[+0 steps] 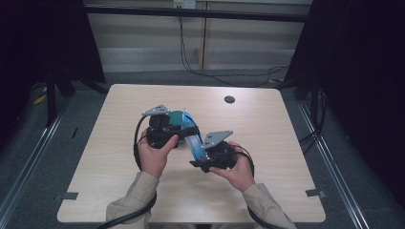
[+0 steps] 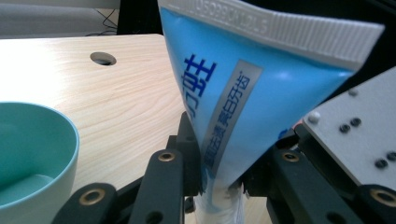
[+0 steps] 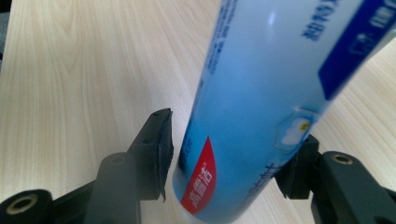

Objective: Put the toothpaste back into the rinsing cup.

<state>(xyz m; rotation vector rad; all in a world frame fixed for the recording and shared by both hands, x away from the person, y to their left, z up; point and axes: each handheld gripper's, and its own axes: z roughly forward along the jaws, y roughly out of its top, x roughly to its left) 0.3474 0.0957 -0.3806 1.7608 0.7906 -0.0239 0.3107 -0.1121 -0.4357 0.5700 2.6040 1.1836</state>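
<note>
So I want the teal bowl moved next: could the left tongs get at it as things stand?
Probably not yet. The left tongs are shut on the blue toothpaste tube, so they are occupied. The teal bowl sits right beside them on the table with nothing between, so once the tube is released the way looks free.

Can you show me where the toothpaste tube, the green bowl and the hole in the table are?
toothpaste tube [image 2: 243, 98], left gripper view, on its blue printed face.
green bowl [image 2: 32, 154], left gripper view, on its inner wall.
hole in the table [image 1: 229, 99], high view, on the dark round opening.
</note>
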